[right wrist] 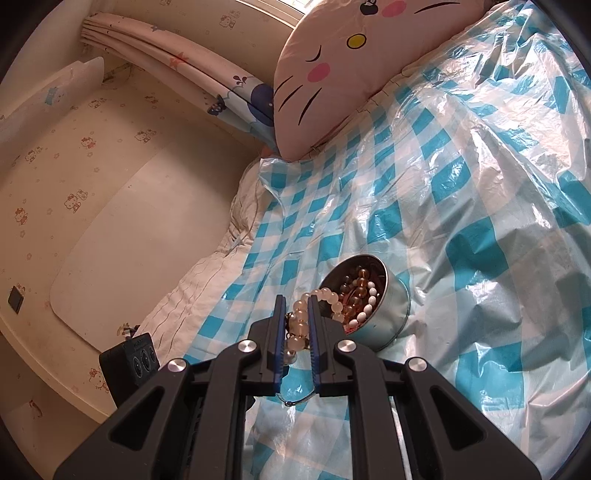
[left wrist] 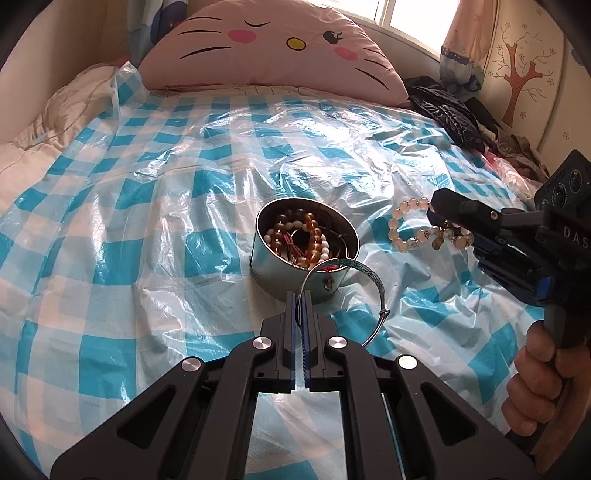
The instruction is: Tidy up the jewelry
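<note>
Silver bangle — left jaws' clamp

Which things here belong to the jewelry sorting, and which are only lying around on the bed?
Part of the job:
- round tin with beaded bracelets inside
- silver bangle, pinched in the left claw
- pale bead bracelet, held in the right claw

Just lying about:
- cat-face pillow
- checked plastic sheet
- dark clothes by the wall
- curtains

Sunlit window above a bed with cat pillow.
</note>
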{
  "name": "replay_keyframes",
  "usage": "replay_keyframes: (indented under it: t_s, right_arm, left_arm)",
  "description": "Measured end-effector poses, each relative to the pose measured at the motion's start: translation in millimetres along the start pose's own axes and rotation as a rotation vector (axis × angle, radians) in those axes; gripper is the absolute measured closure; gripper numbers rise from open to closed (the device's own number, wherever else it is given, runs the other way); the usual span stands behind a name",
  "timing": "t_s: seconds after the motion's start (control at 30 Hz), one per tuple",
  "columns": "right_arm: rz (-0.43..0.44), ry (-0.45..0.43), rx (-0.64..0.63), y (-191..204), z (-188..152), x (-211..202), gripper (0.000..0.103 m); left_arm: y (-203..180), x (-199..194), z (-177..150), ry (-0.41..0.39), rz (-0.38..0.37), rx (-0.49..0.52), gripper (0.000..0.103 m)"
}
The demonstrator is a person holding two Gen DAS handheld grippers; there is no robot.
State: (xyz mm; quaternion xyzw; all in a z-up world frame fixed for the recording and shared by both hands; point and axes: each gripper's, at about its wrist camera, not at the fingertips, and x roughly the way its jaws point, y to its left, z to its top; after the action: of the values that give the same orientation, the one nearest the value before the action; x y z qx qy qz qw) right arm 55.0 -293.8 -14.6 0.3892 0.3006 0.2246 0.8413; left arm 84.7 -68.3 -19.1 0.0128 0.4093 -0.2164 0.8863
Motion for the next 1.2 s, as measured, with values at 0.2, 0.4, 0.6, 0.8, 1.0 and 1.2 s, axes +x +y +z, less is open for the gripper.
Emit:
replay_keyframes:
  t_s: [0.2,0.4,0.6,0.8,1.0,1.2]
  right_arm:
    - [0.008,-0.007,-0.027,5,7,4,0.09]
    - [0.004,-0.011,-0.048,6,15,11,0.09]
    - [-0.011,0.0,-0.07,6,24,22,0.09]
    - [-0.029,0.006,-0.091,4,37,36,0.09]
    - [-0.057,0.011,-0.118,5,39,41,0.088]
    - [-0.096,0.051,-0.163,8,39,61,0.088]
  left_arm:
    - [-4,10,15,-0.003,0.005,0.007,0.1]
    - [-2,25,33,-0.006,0.008,-0.012,0.1]
    - [-1,40,49,-0.008,0.007,-0.023,0.1]
    - [-2,52,57,-0.003,0.01,-0.019,0.1]
    - [2,74,57,0.037,0.035,-0.029,0.099]
    - [23,68,56,0.014,0.019,-0.118,0.095]
